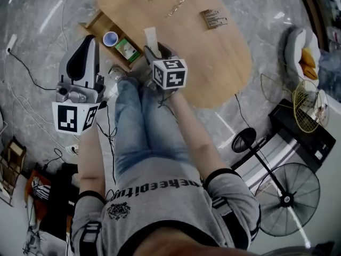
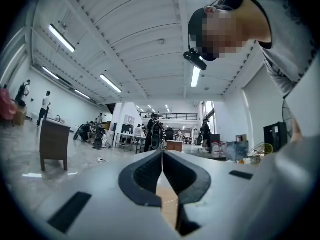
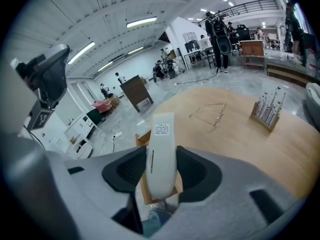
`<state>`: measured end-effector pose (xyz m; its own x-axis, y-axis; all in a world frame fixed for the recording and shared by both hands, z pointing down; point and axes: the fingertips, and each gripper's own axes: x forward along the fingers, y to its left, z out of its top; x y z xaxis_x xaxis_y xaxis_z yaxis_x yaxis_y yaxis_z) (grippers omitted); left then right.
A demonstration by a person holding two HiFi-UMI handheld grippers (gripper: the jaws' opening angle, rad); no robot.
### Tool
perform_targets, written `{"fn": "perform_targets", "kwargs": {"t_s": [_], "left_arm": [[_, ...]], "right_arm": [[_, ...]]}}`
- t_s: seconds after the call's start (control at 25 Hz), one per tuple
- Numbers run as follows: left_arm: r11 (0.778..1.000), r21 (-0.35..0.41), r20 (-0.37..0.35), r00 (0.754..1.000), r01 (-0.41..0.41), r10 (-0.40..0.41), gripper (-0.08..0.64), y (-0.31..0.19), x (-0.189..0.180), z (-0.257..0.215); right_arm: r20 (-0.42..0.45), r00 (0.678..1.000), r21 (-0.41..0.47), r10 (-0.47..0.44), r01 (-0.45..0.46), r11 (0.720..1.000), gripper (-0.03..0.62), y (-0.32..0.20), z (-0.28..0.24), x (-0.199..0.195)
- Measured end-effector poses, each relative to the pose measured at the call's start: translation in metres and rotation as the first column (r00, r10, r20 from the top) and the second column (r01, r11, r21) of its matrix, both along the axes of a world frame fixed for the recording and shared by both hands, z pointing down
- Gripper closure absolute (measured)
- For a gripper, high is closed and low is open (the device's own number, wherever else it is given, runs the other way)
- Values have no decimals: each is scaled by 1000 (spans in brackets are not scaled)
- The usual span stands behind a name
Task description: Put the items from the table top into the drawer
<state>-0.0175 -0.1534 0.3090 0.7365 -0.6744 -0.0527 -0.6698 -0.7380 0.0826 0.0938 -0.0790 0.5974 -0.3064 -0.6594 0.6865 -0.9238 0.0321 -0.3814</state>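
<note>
Nearest to us, the left claw [image 2: 162,156] has its two dark pads pressed together with nothing between them. It points upward, and its own view looks only at ceiling lights and a long hall.

Just beyond our knees, the right claw [image 3: 161,153] is clamped on one white oblong item [image 3: 161,134], held upright with the pads on its two flat sides. The top half of the item sticks out above the pads. Only the right claw view shows the small printed label near its top, too small to read.

In the head view, the item hangs just beside the near edge of the oval wooden tabletop [image 1: 224,73] and close to the right of the open drawer [image 1: 96,21]. Only this view shows the inside of the drawer. It holds two things, one round blue-rimmed container [image 1: 110,38] and one green box [image 1: 126,48].

Farther off on the tabletop lie one pair of glasses [image 1: 176,5] and one small wooden rack of thin sticks [image 1: 214,18], well apart from the claws.
</note>
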Motion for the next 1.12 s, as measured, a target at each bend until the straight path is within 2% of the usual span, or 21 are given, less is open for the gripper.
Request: {"fn": "perform_targets", "kwargs": {"t_s": [0.24,0.56,0.84,1.12], "left_arm": [[996,-3,-4,996,93,-93,548,2,-44,11],[985,-28,-3,985,171,-172,548,-3,-96,34],[985,-53,-6,986,164,-165,548,-18,-119,58],[990,-70,-4,992,124,-125,548,-40,-123,78]], "right_arm": [[-17,991,-52,-136,135,989,400,1,31,-45],[-51,961,-143,-270,261,955,400,2,80,-93],[-70,956,-224,-283,262,939,400,0,121,-111],[-78,967,-301,-243,210,930,400,-2,160,-111]]}}
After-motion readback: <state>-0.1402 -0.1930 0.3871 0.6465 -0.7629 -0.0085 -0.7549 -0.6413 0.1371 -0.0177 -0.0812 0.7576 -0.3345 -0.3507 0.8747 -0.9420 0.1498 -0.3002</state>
